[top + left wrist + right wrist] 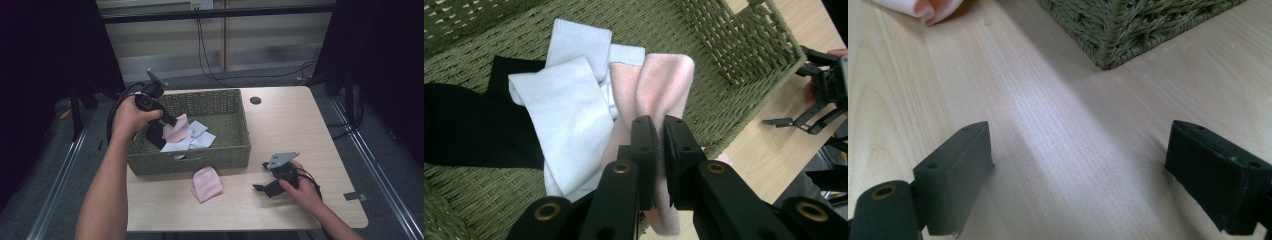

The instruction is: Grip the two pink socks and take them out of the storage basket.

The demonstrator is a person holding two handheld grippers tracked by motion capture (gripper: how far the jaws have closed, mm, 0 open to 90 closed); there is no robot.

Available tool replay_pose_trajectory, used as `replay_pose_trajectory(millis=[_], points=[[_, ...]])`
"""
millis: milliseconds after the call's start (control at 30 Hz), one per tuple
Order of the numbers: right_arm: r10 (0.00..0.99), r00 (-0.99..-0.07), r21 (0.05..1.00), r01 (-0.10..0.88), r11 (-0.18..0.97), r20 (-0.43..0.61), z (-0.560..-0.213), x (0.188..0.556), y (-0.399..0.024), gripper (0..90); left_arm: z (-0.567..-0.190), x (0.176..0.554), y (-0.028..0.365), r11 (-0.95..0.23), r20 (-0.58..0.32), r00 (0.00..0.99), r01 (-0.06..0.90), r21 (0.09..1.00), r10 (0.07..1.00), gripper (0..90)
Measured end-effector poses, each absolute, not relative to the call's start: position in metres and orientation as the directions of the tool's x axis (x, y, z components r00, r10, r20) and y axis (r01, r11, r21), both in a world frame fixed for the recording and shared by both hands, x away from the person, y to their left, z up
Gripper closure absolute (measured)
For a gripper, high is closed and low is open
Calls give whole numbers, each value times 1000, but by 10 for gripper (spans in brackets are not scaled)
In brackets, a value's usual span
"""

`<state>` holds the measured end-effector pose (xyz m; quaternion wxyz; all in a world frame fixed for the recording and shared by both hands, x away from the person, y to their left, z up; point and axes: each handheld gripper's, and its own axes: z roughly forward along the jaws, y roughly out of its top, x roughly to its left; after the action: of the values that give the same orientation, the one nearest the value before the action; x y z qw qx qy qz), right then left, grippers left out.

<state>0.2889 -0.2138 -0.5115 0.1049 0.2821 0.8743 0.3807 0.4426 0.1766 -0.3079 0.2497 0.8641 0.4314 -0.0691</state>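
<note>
The table serves as the work surface; a woven basket is set on its left half, within reach of the left hand. The basket is used as the container for several socks: white socks and a black sock are laid on its floor. A pink sock is clamped between the closed jaws of the left gripper and is held above the basket floor, over the white socks; it appears to be in the course of removal. A second pink sock is laid on the table just in front of the basket, which suggests that a pair is being assembled there.

The right gripper is rested on the table to the right of that sock, jaws spread wide and empty, apparently on standby. The front basket wall stands between the held sock and the table; it is judged that it must be cleared on the way out.
</note>
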Motion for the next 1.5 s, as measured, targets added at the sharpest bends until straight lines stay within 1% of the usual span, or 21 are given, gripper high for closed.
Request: replay_pose_trajectory(millis=[367,833,1067,1500], points=[[576,-817,724,418,549,35,-512,288,-214,107,-289,433,166,-533,-347,649,758,377,677,836],[575,-817,725,416,549,33,-511,289,-214,107,-273,417,153,-592,-328,696,717,367,639,832],[575,-817,725,416,549,33,-511,289,-214,107,-271,407,145,-637,-309,727,687,350,614,827],[575,-818,725,416,549,34,-511,289,-214,107,-270,382,132,-675,-302,777,630,385,553,815]])
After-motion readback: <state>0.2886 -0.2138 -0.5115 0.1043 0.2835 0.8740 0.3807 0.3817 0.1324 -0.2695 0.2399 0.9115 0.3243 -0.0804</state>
